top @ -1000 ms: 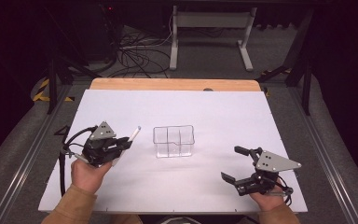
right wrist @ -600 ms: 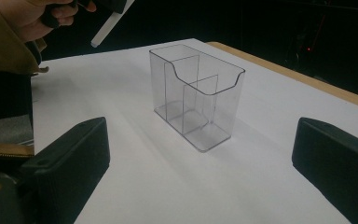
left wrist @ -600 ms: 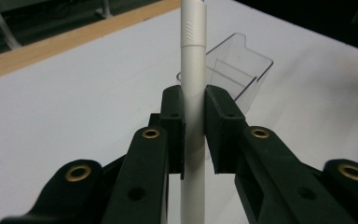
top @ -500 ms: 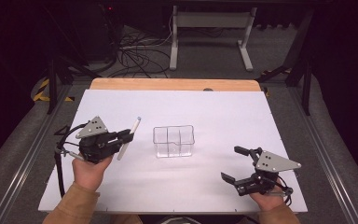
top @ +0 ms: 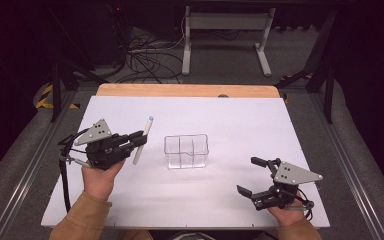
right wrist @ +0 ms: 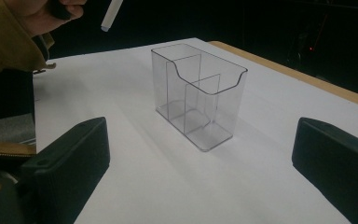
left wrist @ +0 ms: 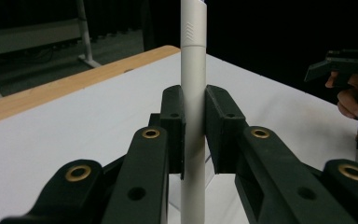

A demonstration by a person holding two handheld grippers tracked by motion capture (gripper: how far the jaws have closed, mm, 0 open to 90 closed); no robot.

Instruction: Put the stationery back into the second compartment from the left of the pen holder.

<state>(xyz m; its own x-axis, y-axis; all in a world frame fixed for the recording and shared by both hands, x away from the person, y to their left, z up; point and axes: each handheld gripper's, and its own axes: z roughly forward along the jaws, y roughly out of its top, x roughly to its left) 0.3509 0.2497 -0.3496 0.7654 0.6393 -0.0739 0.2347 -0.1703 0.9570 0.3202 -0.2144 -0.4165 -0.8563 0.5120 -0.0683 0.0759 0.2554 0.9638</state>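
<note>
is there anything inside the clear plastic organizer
Nothing: the clear organizer has empty compartments, with only its dividers showing. The white pen is outside it, clamped in the left gripper.

No readable text, labels, brands or numbers anywhere. Only mark: small embossed chevron pattern near the top of the white cylindrical plastic marker (left wrist: 193, 88), seen in the left gripper view; not letters.

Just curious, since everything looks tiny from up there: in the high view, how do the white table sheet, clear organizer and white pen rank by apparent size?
1. White table sheet, by far largest.
2. Clear organizer.
3. White pen, thin, in the left hand-held gripper.
</note>
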